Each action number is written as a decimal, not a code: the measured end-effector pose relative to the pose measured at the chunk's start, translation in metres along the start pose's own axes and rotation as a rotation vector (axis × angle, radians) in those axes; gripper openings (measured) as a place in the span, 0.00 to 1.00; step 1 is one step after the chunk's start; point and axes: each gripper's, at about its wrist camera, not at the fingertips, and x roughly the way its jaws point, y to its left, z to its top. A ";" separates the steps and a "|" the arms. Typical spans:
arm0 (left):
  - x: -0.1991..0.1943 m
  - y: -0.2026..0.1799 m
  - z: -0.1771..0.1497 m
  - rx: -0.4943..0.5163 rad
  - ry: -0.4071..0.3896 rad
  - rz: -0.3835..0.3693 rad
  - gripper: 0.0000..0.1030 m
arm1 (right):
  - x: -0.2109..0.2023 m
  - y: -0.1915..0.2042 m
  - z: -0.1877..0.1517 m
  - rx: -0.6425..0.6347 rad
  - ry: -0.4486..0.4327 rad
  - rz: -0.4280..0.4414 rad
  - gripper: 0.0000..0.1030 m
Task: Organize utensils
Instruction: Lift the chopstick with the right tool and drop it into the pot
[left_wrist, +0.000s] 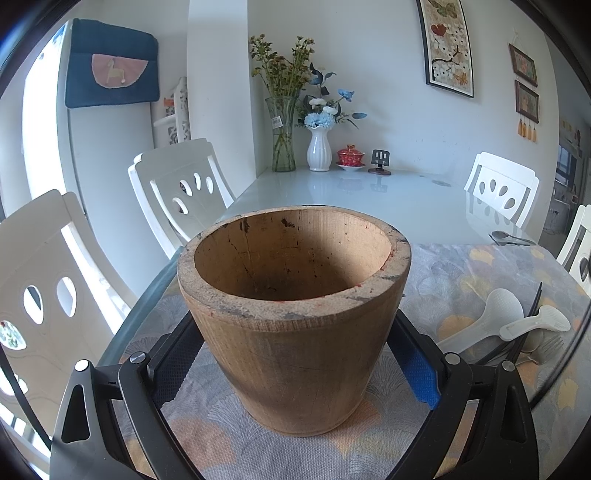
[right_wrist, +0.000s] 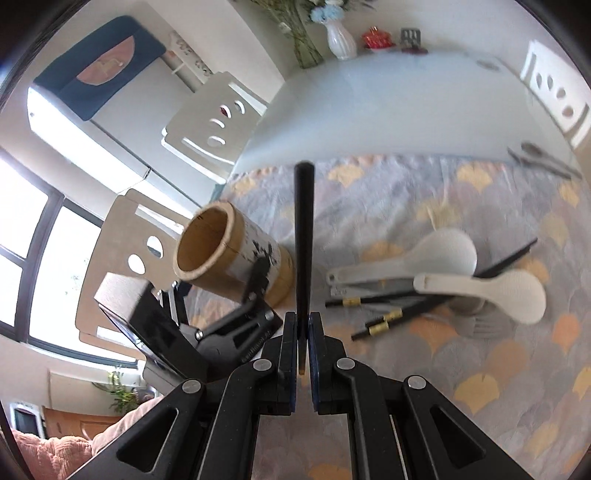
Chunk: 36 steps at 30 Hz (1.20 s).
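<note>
- The left tongs (left_wrist: 295, 369) are gripping the wooden holder (left_wrist: 295, 314), which is standing on the worktop (left_wrist: 480, 266).
- The right tongs (right_wrist: 303, 332) are pinching a black chopstick (right_wrist: 303, 240) right of the holder.
- Spoons (right_wrist: 443, 254) and more chopsticks (right_wrist: 388, 317) are lying farther right of the holder.

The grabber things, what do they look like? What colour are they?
Both are black plastic. The left gripper has angled link arms with round silver screws and triangle cut-outs, and one bright blue bumpy pad inside. The right gripper has the same links, screws and cut-outs, with flat jaws.
</note>
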 end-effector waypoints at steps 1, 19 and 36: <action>0.000 0.000 0.000 0.001 0.000 0.001 0.94 | -0.002 0.003 0.002 -0.011 -0.008 -0.003 0.05; 0.002 -0.001 -0.001 -0.011 0.010 -0.013 0.94 | -0.084 0.078 0.084 -0.176 -0.229 -0.040 0.05; 0.006 0.002 -0.001 -0.021 0.021 -0.023 0.94 | -0.028 0.132 0.101 -0.286 -0.133 0.021 0.09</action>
